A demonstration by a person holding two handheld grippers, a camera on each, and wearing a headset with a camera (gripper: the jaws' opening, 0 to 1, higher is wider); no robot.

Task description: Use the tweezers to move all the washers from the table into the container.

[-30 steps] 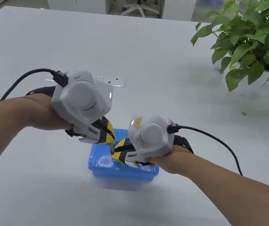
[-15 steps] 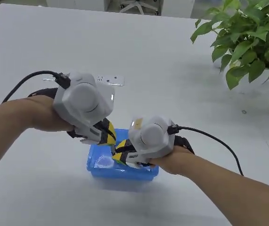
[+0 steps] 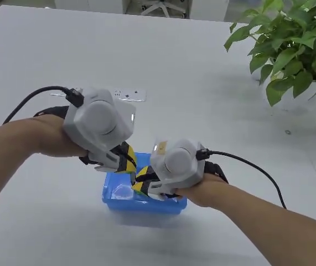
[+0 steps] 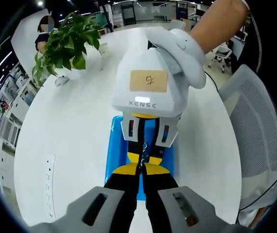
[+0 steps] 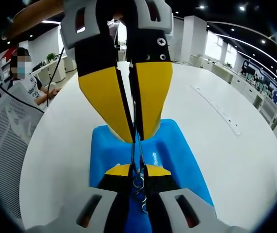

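A blue container (image 3: pixel 119 195) sits on the white table (image 3: pixel 202 94), and both grippers meet tip to tip just above it. My left gripper (image 3: pixel 129 164) comes in from the left and my right gripper (image 3: pixel 141 183) from the right. In the right gripper view thin metal tweezers (image 5: pixel 138 145) run between the yellow pads of my right gripper (image 5: pixel 138 171) and those of my left gripper (image 5: pixel 132 131), both shut on them over the container (image 5: pixel 177 150). The left gripper view has my left gripper (image 4: pixel 140 170) facing the right gripper (image 4: pixel 145 156) above the container (image 4: pixel 115 145). The container's inside is hidden.
A leafy potted plant (image 3: pixel 290 50) stands at the table's far right. A white power strip (image 3: pixel 127 95) lies beyond the left gripper. A mesh chair (image 4: pixel 254 131) stands beside the table. Cables trail from both grippers.
Both grippers have stayed tip to tip over the blue container, sinking very slightly towards it. The head camera has shifted a little.
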